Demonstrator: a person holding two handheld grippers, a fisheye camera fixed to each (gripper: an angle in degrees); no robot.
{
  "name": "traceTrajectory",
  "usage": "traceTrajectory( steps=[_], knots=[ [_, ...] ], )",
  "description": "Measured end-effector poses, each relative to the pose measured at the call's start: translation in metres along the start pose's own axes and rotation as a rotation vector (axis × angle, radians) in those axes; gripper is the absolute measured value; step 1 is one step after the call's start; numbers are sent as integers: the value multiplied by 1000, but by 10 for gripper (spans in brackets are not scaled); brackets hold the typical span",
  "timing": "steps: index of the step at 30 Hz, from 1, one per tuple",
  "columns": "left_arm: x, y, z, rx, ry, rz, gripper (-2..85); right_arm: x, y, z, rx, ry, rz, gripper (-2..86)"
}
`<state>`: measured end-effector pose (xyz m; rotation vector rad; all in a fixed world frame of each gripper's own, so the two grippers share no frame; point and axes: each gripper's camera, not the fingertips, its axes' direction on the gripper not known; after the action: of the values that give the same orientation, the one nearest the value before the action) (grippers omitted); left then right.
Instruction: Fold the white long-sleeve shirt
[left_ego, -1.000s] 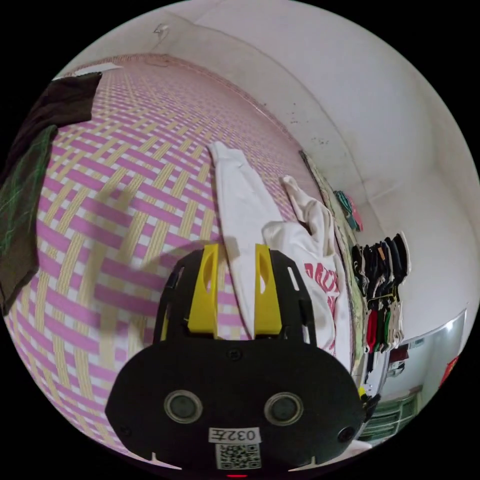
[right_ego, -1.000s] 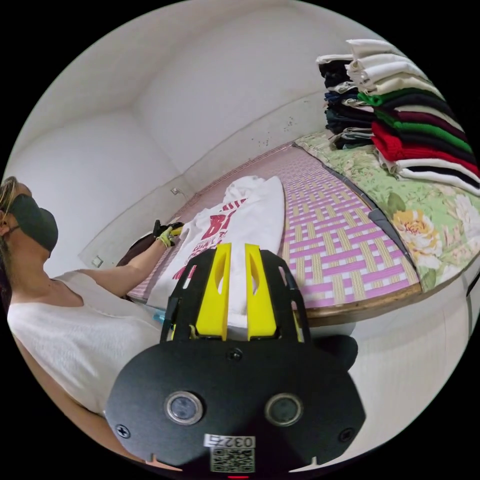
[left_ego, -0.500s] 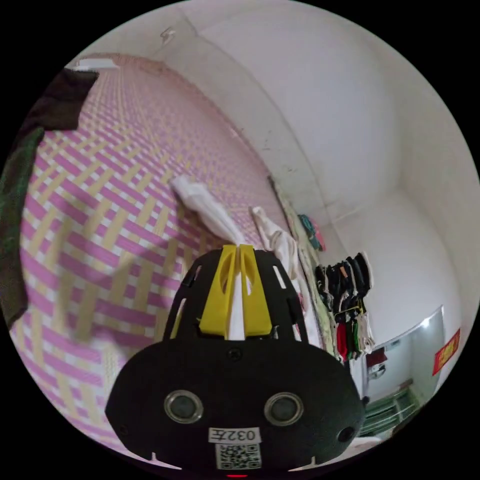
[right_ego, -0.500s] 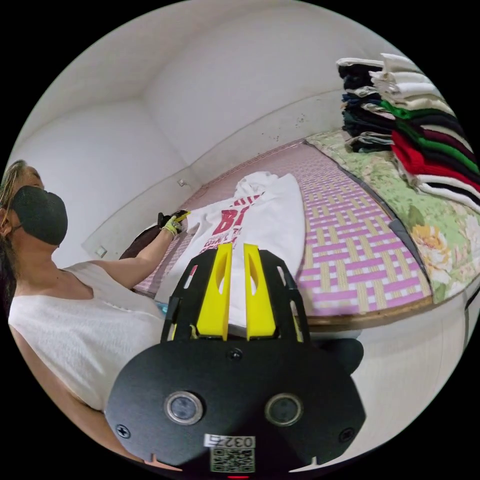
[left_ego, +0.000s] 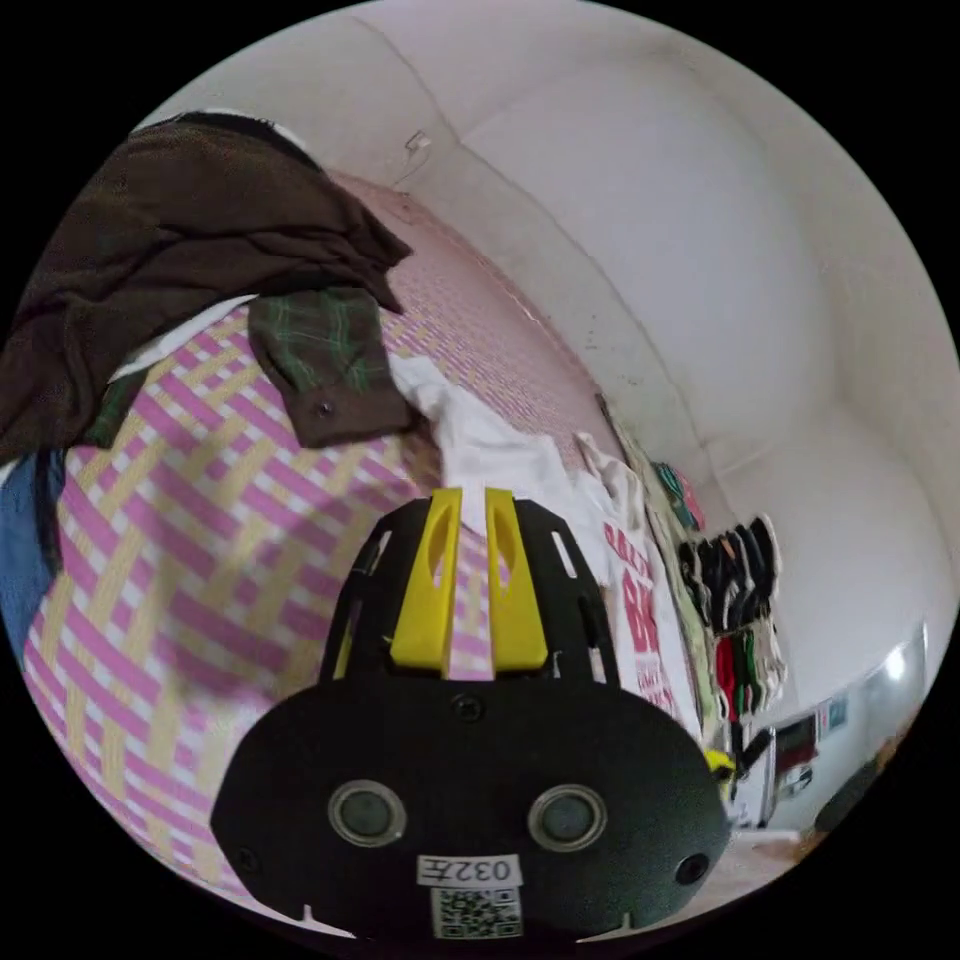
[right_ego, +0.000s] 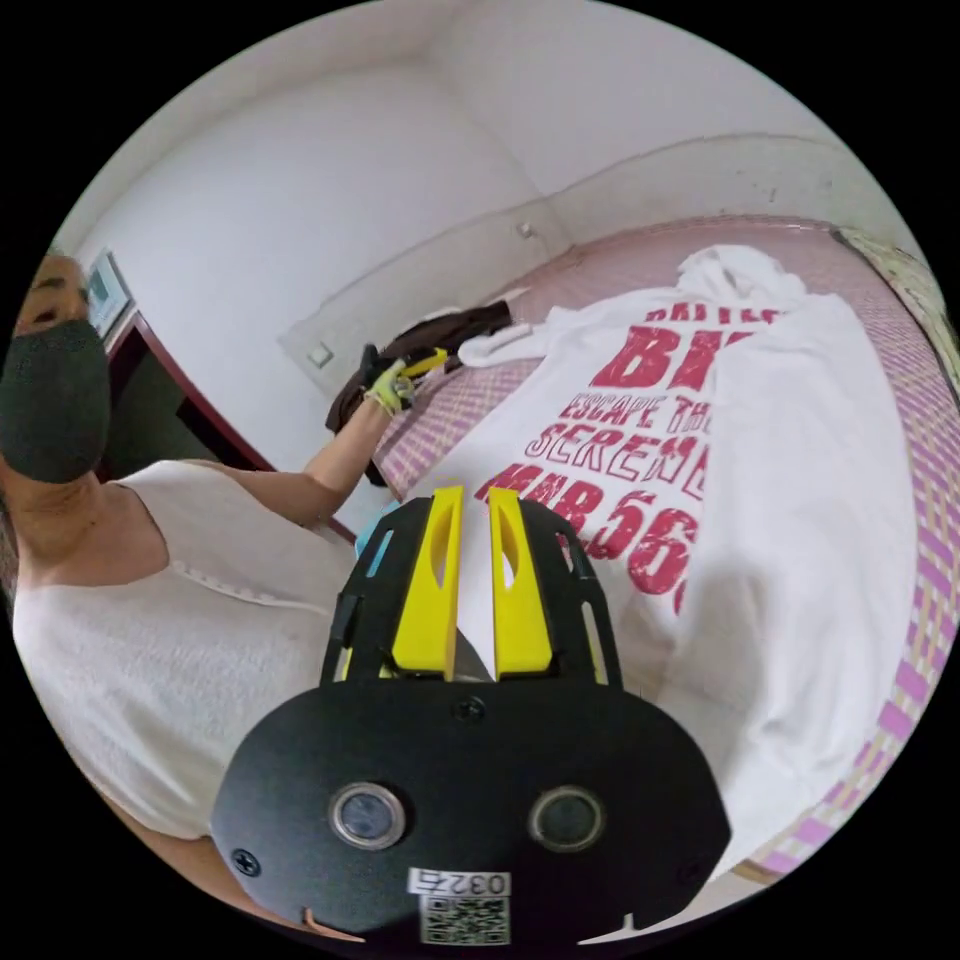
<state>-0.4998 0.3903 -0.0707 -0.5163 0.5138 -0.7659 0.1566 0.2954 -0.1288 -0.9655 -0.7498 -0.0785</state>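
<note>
The white long-sleeve shirt (right_ego: 800, 480) with red lettering lies spread face up on the pink woven mat (right_ego: 450, 420). Its right sleeve is folded across the chest. My right gripper (right_ego: 475, 490) is shut on the shirt's white fabric near the bottom edge. In the left gripper view the other sleeve (left_ego: 480, 450) stretches out over the mat (left_ego: 200, 520) towards a brown garment. My left gripper (left_ego: 473, 492) hovers just short of that sleeve, jaws a little apart with only mat showing between them. In the right gripper view the left gripper (right_ego: 425, 362) sits in a gloved hand by the cuff.
A heap of brown clothes (left_ego: 200, 230) and a green plaid piece (left_ego: 320, 340) lie at the mat's end, touching the cuff. Stacked folded clothes (left_ego: 735, 600) stand beyond the shirt. The person (right_ego: 180, 620) stands at the mat's near edge, arm stretched out over it.
My left gripper carried the sleeve out towards the brown heap and let it go; its jaws have parted slightly. The right gripper stays shut on the fabric while its camera swung over the shirt.
</note>
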Motion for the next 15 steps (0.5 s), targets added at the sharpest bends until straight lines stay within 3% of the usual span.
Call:
traceTrajectory(
  steps=[7,15],
  knots=[
    [108,156,26,-221,237,236,51,-5,-28,35,-93,-39,-47,53],
    [182,231,74,-419,79,396,61,-1,-35,30,-123,210,6,52]
  ],
)
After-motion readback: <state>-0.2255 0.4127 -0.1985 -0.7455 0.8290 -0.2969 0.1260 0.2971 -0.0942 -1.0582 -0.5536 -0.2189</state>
